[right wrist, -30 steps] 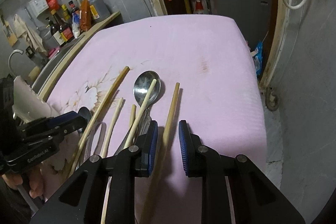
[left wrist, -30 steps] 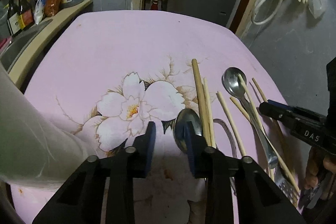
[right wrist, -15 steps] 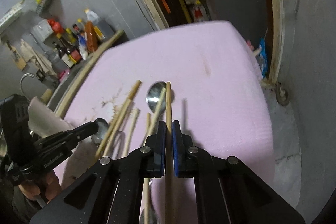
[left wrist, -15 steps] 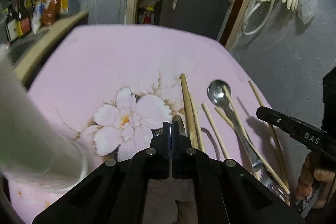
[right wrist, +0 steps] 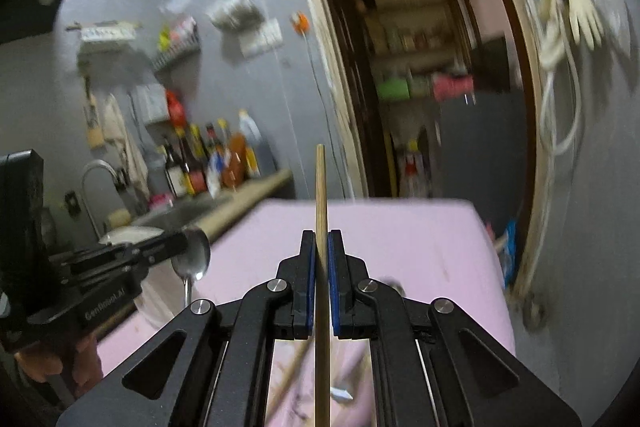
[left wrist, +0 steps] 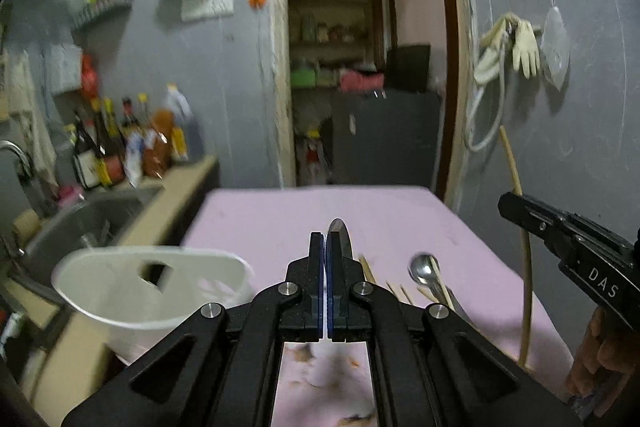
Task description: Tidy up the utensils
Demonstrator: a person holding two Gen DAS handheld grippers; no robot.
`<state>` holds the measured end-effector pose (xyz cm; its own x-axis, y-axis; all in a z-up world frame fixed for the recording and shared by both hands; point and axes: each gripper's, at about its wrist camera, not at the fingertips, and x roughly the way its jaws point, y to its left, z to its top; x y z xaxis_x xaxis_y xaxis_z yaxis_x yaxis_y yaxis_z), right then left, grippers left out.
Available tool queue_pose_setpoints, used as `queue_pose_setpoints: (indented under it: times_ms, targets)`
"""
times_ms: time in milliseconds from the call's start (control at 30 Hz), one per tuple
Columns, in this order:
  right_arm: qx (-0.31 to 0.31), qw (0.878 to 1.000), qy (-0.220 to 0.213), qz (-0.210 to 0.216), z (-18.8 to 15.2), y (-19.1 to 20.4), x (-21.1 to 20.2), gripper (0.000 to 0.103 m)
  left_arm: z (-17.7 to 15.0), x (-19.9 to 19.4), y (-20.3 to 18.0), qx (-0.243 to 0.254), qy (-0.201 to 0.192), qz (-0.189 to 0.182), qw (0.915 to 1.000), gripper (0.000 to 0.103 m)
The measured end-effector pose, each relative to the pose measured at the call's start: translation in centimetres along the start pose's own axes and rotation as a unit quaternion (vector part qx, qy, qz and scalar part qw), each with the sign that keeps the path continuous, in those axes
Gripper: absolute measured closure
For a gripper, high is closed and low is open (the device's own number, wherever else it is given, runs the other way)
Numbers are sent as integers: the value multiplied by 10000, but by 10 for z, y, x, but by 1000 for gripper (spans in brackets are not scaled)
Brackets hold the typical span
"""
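My left gripper (left wrist: 325,247) is shut on a metal spoon (left wrist: 339,237) and holds it up off the pink table (left wrist: 280,215); the spoon's bowl (right wrist: 196,257) also shows in the right wrist view. My right gripper (right wrist: 320,247) is shut on a wooden chopstick (right wrist: 320,187), lifted and pointing up; it also shows at the right of the left wrist view (left wrist: 516,179). A white utensil holder (left wrist: 152,291) stands at the table's left edge, just left of my left gripper. Another spoon (left wrist: 424,269) and several chopsticks (left wrist: 394,289) lie on the table.
A sink (left wrist: 80,223) and counter with sauce bottles (left wrist: 120,147) lie left of the table. A doorway to a storage room (left wrist: 360,87) is behind it. Gloves and a hose (left wrist: 508,47) hang on the right wall.
Both grippers closed, the left on the spoon and the right on the chopstick, then lifted them off the table and tilted up to face the room.
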<state>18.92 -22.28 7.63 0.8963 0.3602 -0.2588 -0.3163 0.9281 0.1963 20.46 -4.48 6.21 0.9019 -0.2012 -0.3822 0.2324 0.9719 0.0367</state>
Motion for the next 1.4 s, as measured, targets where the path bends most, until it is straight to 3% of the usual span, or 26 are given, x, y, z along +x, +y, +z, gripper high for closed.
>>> queue_pose_setpoints:
  times_ms: [200,400,667,900,1033,1233,1400]
  targets:
    - [-184,9957,-859,311,32,52,15,99,32,-30,46,-103,-551,434,9975,103]
    - [-158,9873,-1360,806,59,96,42,99,53,-53,110,-208,-955,1133,9887,103]
    - [-100,9786,-1690,1169,74,138,78,99,53,-59,176,-140,-1217,2118,9696,103]
    - [-300,9814,-1665,913,58,146,107,99,24,-26,195,-195,-1019,2354,9664,103]
    - [-371,9846,-1522,771,45,145,119,99,0,1,195,-193,-748,2300,9701,103]
    - [-672,9879,-1215,694,22,152,124,99,-15,10,195,-518,-540,1889,9791,102]
    - [-725,9920,-795,664,9,154,122,99,-17,5,202,-979,-434,1222,9867,100]
